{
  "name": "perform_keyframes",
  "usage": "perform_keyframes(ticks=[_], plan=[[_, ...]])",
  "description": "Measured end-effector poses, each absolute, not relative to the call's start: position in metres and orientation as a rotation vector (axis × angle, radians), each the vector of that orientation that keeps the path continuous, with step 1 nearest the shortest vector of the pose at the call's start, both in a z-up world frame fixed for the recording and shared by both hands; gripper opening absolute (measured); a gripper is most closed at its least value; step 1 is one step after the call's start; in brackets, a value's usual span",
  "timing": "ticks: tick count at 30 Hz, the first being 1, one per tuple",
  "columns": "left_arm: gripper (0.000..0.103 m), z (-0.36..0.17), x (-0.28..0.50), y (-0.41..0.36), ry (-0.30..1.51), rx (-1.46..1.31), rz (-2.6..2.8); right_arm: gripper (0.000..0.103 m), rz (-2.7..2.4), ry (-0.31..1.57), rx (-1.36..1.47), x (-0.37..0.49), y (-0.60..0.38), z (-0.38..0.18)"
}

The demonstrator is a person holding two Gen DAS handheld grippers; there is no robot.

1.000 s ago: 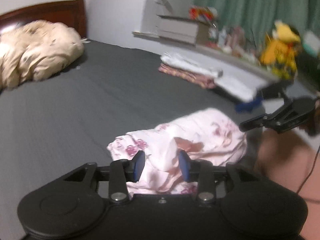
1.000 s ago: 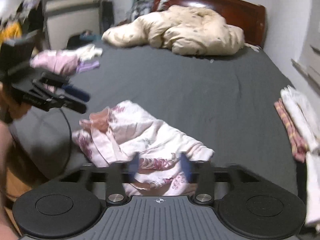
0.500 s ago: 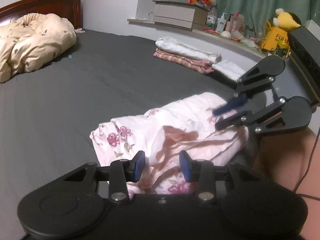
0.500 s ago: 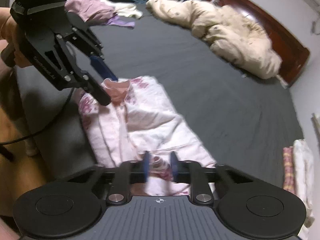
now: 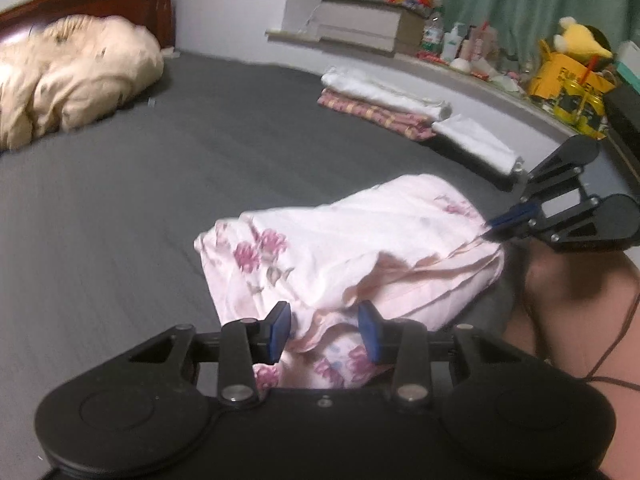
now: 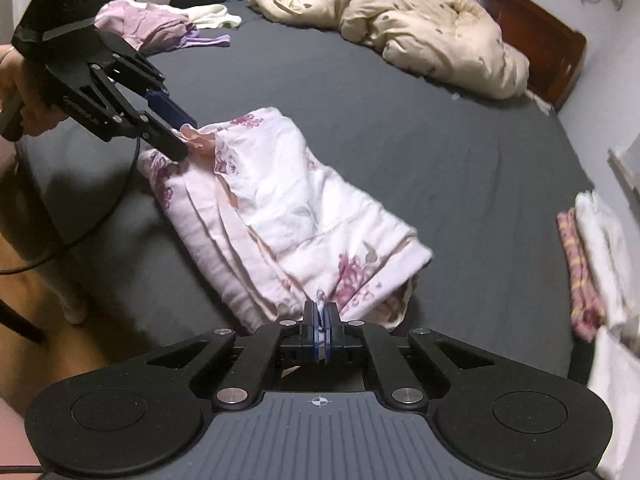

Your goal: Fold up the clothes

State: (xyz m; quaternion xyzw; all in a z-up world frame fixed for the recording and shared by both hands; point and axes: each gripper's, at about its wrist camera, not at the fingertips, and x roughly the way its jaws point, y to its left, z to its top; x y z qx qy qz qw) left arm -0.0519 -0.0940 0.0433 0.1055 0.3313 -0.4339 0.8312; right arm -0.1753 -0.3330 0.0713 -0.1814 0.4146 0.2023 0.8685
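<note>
Two views, taking the left wrist first: looking along the left gripper (image 5: 323, 326), holding its jaws apart and straddling a raised fold of the garment (image 5: 360, 240) without visibly pressing on it. Seeing that pink floral garment lying crumpled on the grey sheet at the near edge of the bed (image 5: 120, 220). Catching the right gripper (image 5: 490, 230) at the right, pinching the garment's far edge with jaws together. Making out, further back, a stack (image 5: 380, 100) of folded cloth sitting near the bed's far side and a duvet (image 5: 72, 76) bunching up by the headboard, both well apart from the garment. Moving to the right wrist: looking along the right gripper (image 6: 320, 322), clamping a thin white bit of the garment (image 6: 280, 208) between its pads. Finding the garment stretching away up-left towards the left gripper (image 6: 180, 136), reaching in with jaws apart around the peach collar end and being held at its handle by a hand (image 6: 34, 116). Not managing to tell from here whether those pads are touching the cloth. Spotting the duvet (image 6: 420, 28) at the top, the stack (image 6: 592, 248) at the right edge and a pile (image 6: 148, 24) of purple clothes lying at the top left.
</note>
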Motion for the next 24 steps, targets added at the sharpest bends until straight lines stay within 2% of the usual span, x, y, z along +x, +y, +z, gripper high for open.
perform_keyframes(ticks=[7,9,10,15,19,24], plan=[[0.037,0.054,-0.07,-0.117,0.587,0.447,-0.86,0.004,0.362,0.776,-0.291,-0.181,-0.335,0.094],[0.03,0.053,-0.067,-0.122,0.607,0.451,-0.863,0.004,0.353,0.767,-0.275,-0.179,-0.335,0.098],[0.023,0.051,-0.065,-0.124,0.627,0.437,-0.867,0.004,0.349,0.766,-0.264,-0.177,-0.334,0.098],[0.006,0.052,-0.066,-0.126,0.635,0.431,-0.851,0.004,0.337,0.759,-0.198,-0.164,-0.329,0.099],[0.003,0.058,-0.064,-0.121,0.655,0.426,-0.809,0.004,0.319,0.827,-0.178,-0.146,-0.324,0.083],[0.002,0.043,-0.052,-0.105,0.791,0.386,-0.781,0.004,0.324,0.891,-0.138,-0.144,-0.322,0.068]])
